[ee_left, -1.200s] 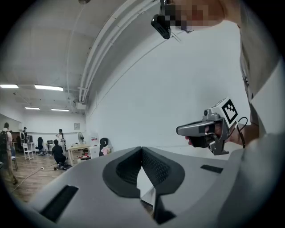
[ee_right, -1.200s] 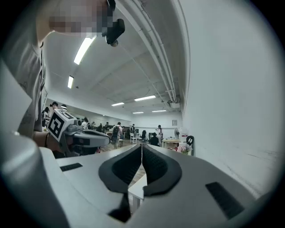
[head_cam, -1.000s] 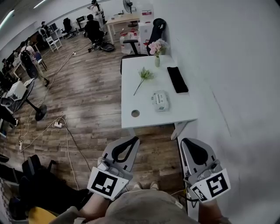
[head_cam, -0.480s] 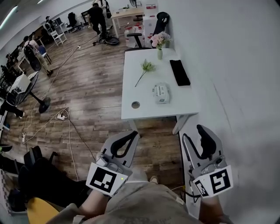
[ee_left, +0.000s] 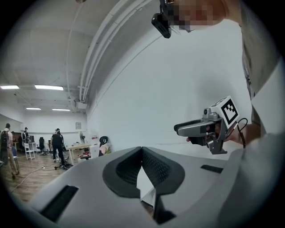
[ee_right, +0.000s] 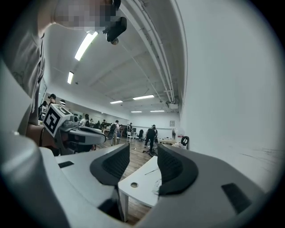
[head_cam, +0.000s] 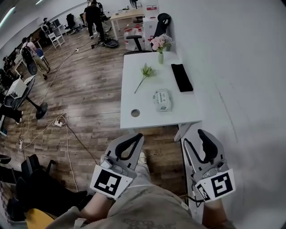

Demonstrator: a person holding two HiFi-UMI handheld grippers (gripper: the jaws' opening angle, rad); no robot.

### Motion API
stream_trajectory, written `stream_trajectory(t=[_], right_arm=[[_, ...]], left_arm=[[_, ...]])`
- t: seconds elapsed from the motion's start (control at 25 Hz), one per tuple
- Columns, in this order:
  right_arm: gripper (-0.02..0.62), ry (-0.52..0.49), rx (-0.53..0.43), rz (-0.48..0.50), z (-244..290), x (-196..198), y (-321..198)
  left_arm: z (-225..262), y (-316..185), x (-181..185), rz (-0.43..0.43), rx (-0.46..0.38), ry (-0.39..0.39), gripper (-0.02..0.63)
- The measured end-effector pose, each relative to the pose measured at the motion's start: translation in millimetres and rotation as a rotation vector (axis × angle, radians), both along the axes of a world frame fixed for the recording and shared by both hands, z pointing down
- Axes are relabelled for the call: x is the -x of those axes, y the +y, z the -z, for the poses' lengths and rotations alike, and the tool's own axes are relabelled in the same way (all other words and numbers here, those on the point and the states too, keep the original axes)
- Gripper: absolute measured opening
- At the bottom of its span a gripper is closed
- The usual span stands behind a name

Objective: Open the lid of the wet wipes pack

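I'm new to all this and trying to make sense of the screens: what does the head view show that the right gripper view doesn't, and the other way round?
Only the head view: the wet wipes pack seen whole, a black cloth and cables on the floor.

Only the right gripper view: ceiling lights, the camera on the person's head, and a close look between the jaws of the right gripper, which have just been opening, with nothing between them.

Both: the white table with its round hole, the left gripper and distant people.
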State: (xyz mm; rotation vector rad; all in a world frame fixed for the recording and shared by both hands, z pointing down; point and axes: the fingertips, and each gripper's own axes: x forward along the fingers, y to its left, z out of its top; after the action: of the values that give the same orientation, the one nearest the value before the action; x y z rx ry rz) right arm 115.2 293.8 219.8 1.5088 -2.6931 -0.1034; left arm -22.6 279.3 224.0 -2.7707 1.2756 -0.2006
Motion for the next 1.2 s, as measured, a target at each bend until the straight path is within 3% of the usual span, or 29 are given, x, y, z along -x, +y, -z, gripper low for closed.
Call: stream_trajectory(t=[0.68,1.2], right_arm=[[0.193,0.032,0.168,-0.056,-31.7,36.9,-184.5],[0.193,0.072,0.222,-0.099,-41.9,67.3,-308.1]], left_arm=[[-19.2,-189.9,31.0,-0.084,0.088,-0.018,0.017],[-27.2,-316.6,65.2,-0.105,0.116,-0.005,0.017]])
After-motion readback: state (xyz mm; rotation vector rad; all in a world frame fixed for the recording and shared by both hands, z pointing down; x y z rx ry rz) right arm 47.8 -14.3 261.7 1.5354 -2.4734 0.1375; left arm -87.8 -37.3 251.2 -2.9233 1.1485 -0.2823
